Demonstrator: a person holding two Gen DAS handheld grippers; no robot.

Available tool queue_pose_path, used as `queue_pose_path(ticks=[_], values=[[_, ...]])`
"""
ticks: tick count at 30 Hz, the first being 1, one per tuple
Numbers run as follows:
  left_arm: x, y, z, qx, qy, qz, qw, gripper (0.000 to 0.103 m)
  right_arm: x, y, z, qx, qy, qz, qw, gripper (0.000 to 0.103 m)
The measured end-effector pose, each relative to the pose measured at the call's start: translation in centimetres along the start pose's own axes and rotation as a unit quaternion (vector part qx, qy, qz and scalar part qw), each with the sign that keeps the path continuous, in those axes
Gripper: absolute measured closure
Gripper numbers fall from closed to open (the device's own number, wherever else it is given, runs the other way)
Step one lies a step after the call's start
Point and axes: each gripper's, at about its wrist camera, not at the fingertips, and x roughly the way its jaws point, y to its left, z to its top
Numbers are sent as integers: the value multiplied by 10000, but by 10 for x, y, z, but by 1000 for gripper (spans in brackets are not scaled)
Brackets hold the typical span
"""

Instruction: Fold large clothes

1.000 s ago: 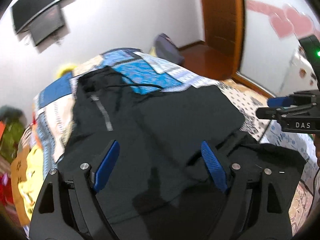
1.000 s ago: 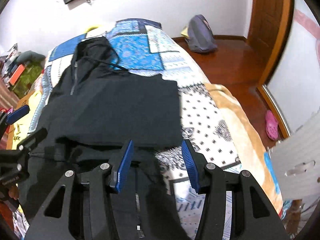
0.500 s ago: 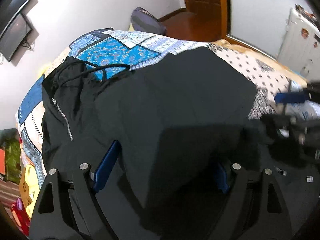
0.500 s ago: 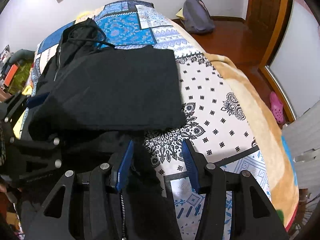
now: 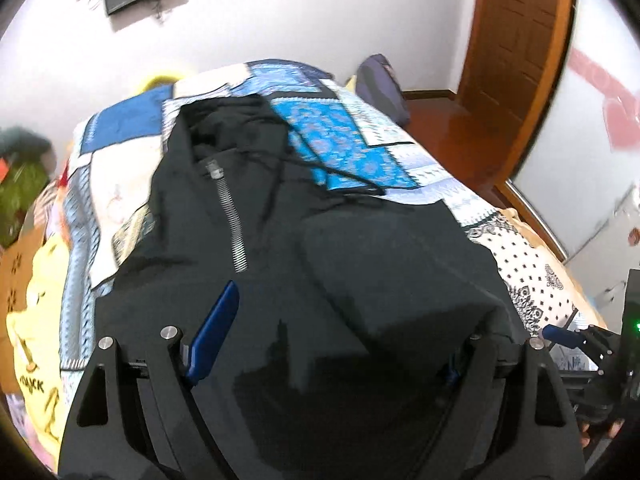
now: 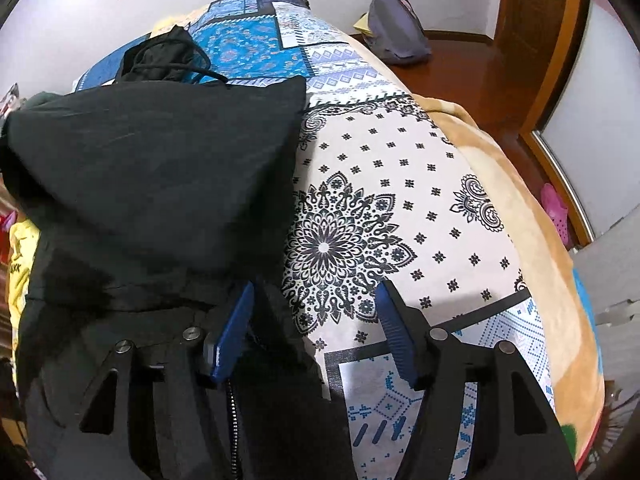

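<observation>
Jacket (image 5: 360,264), black and zippered, lies half-folded on the bed (image 6: 400,200). Your left tool (image 5: 336,340) gapes over it; your right tool (image 6: 316,332), jaws just widening, straddles its edge ungripped.

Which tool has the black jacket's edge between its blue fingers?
The right tool. The black zip-up jacket runs up past its left finger, with patterned bedspread beyond. The left tool hovers wide over the jacket's middle.

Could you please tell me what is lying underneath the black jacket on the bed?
A patchwork bedspread shows around the black jacket; the part directly beneath it is covered and cannot be seen.
</observation>
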Motion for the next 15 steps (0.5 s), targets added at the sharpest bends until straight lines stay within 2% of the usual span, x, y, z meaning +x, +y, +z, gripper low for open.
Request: queue_pose_path(ticks=[6, 11, 13, 15], values=[[-1, 29, -39, -261, 379, -265, 9986, 18, 4, 7, 0, -157, -25, -120, 9998, 38], [10, 49, -71, -623, 719, -491, 9943, 18, 6, 8, 0, -165, 49, -124, 9998, 35], [16, 53, -80, -755, 925, -545, 9913, 17, 5, 8, 1, -127, 71, -128, 9998, 35], [16, 50, -83, -684, 946, -461, 9921, 17, 2, 9, 2, -96, 66, -176, 9998, 35]])
